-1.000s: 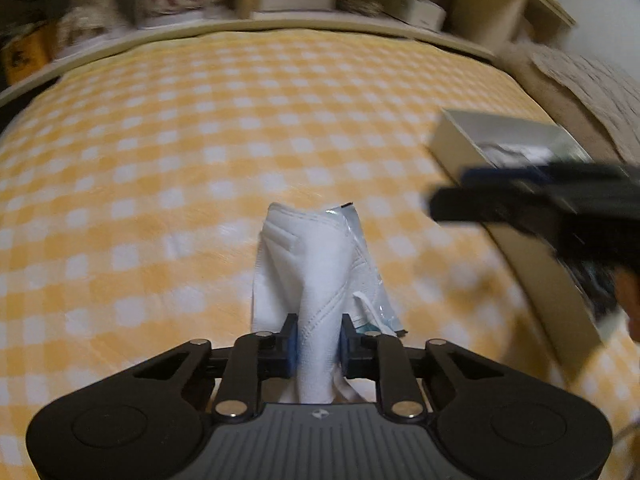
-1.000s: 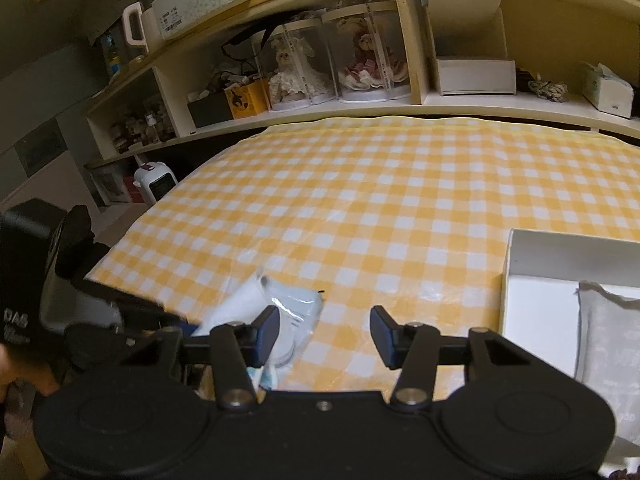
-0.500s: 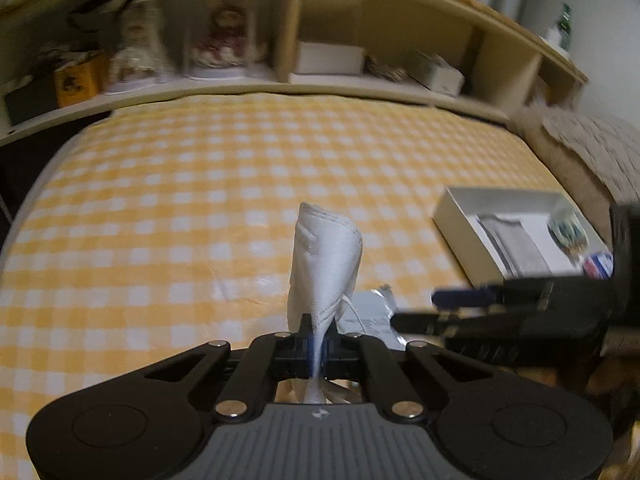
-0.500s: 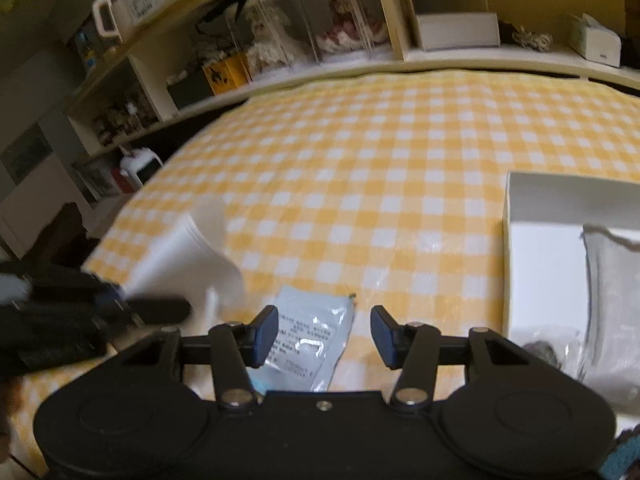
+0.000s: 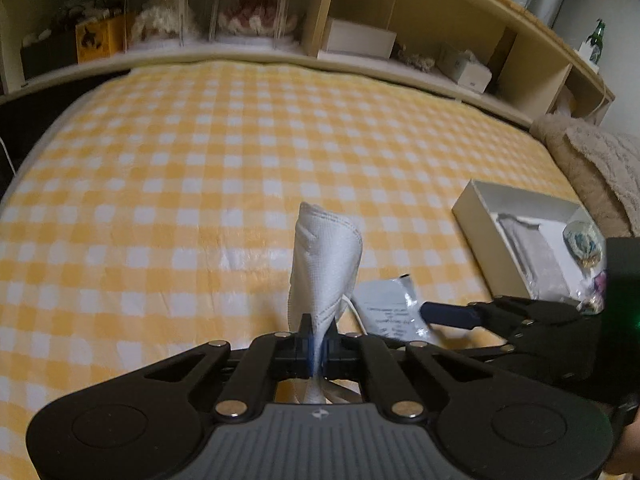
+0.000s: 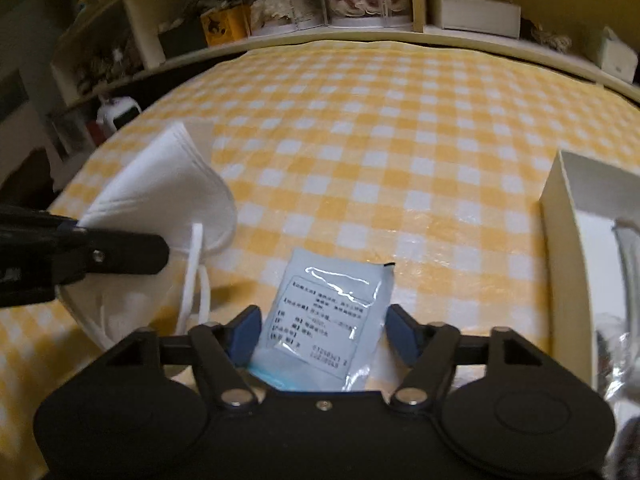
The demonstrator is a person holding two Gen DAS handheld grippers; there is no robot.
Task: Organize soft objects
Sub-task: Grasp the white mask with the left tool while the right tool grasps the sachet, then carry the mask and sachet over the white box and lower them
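Since a second ago the left gripper point(image 5: 318, 350) has lifted the white face mask point(image 5: 324, 264) off the yellow checked cloth point(image 5: 240, 152), and the right gripper point(image 6: 320, 332) has dropped in over the plastic packet point(image 6: 324, 320) left lying there. We note the left jaws clamped tight on the mask's lower edge, the mask standing upright above them, ear loops dangling. The right jaws are opening; the packet lies flat between the blue pads point(image 6: 244, 334), untouched. The white box point(image 5: 516, 236) sits to the right, near the packet, already holding a grey pouch point(image 5: 532, 248).
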